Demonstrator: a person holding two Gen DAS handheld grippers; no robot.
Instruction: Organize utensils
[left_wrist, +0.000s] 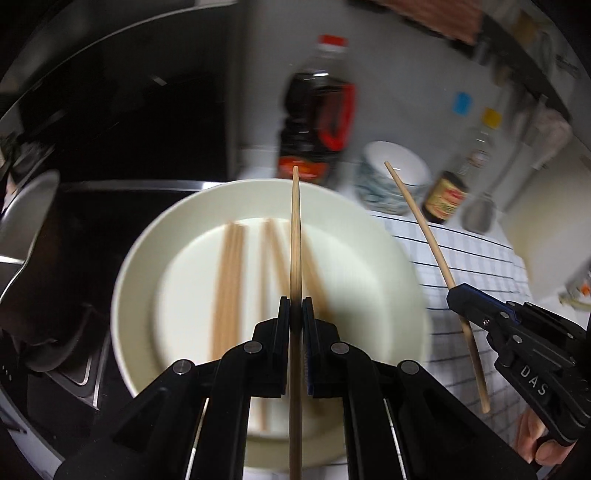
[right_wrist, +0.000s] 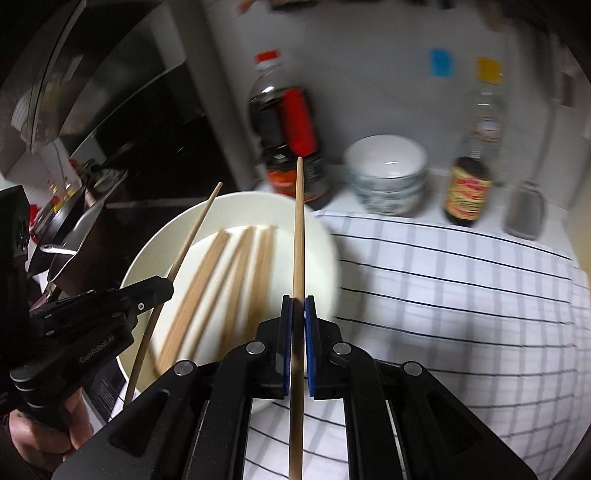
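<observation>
Left tool (left_wrist: 295, 308) clamped on chopstick (left_wrist: 295, 236); right tool (right_wrist: 298, 306) clamped on second chopstick (right_wrist: 299, 229).

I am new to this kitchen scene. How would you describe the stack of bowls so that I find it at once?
Start at the checked cloth that covers the counter, then look to its far edge by the wall. There, between the large dark bottle with a red cap and the slimmer bottle with a yellow label, stands the stack of bowls. Unlike the flat cream plate, it is white inside and blue-patterned outside.
</observation>
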